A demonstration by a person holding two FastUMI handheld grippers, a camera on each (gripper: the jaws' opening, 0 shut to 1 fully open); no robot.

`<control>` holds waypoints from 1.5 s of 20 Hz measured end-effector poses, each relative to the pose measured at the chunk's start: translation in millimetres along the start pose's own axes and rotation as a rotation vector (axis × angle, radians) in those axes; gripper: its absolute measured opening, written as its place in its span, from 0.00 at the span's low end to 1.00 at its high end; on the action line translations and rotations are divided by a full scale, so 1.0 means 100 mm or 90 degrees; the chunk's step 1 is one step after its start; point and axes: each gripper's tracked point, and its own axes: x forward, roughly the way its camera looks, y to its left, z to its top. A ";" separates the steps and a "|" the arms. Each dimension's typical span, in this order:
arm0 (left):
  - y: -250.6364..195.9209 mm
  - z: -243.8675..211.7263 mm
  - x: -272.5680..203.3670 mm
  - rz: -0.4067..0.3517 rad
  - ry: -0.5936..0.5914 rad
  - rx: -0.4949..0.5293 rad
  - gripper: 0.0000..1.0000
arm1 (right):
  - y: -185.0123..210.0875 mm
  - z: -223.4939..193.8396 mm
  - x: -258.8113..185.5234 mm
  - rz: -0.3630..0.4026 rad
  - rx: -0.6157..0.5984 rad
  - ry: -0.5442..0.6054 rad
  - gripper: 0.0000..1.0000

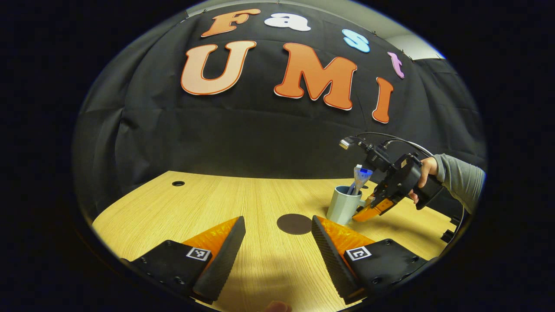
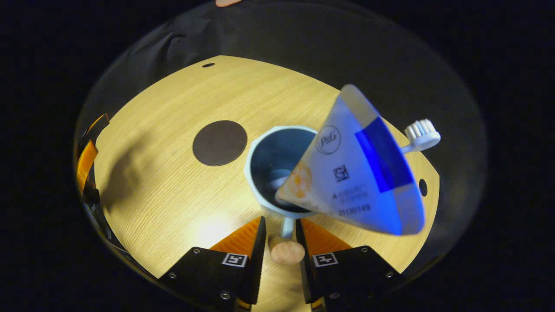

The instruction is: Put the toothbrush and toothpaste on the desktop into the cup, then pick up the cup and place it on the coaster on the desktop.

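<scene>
We hold the left gripper (image 1: 277, 247) empty, jaws apart, low over the light wooden desktop (image 1: 243, 199); dark round coaster (image 2: 220, 142) sits left, nothing between; pale blue mug-shaped cup (image 2: 260, 173) holds white toothpaste tube (image 2: 360, 173) and toothbrush (image 2: 421, 134); right gripper (image 2: 279, 236) straddles its handle, clamp uncertain; we squeeze firmly, lift straight

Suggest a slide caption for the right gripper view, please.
Right gripper closing on handle of cup holding toothpaste and toothbrush.

Grey sleeve (image 1: 459, 180), black tool (image 1: 363, 213) body, black cables (image 1: 392, 139), square tag markings, small screws
</scene>
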 end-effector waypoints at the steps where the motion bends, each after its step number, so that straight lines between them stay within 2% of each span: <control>1: 0.02 -0.03 -0.02 0.002 0.001 -0.002 0.97 | 0.02 0.01 0.00 0.009 0.023 0.000 0.37; 4: 0.09 -0.08 -0.03 0.008 0.009 -0.015 0.98 | 0.07 0.03 -0.04 0.032 0.082 -0.005 0.27; 8: 0.18 -0.16 -0.04 0.016 0.018 -0.040 0.98 | 0.04 0.09 -0.03 0.015 0.119 -0.031 0.22; 11: 0.22 -0.21 -0.07 0.025 0.023 -0.044 0.98 | -0.02 0.09 0.00 -0.018 0.129 -0.044 0.21; 13: 0.23 -0.22 -0.09 0.031 0.022 -0.036 0.98 | 0.04 0.15 -0.03 -0.011 0.139 -0.059 0.21; 18: 0.20 -0.21 -0.12 0.037 0.017 -0.004 0.97 | 0.08 0.30 -0.37 0.005 0.113 -0.103 0.20; 22: 0.16 -0.26 -0.15 0.036 0.017 0.013 0.97 | 0.16 0.34 -0.50 0.017 0.091 -0.109 0.20; 30: 0.25 -0.36 -0.20 0.049 0.029 -0.001 0.97 | 0.17 0.31 -0.68 0.044 0.052 -0.108 0.20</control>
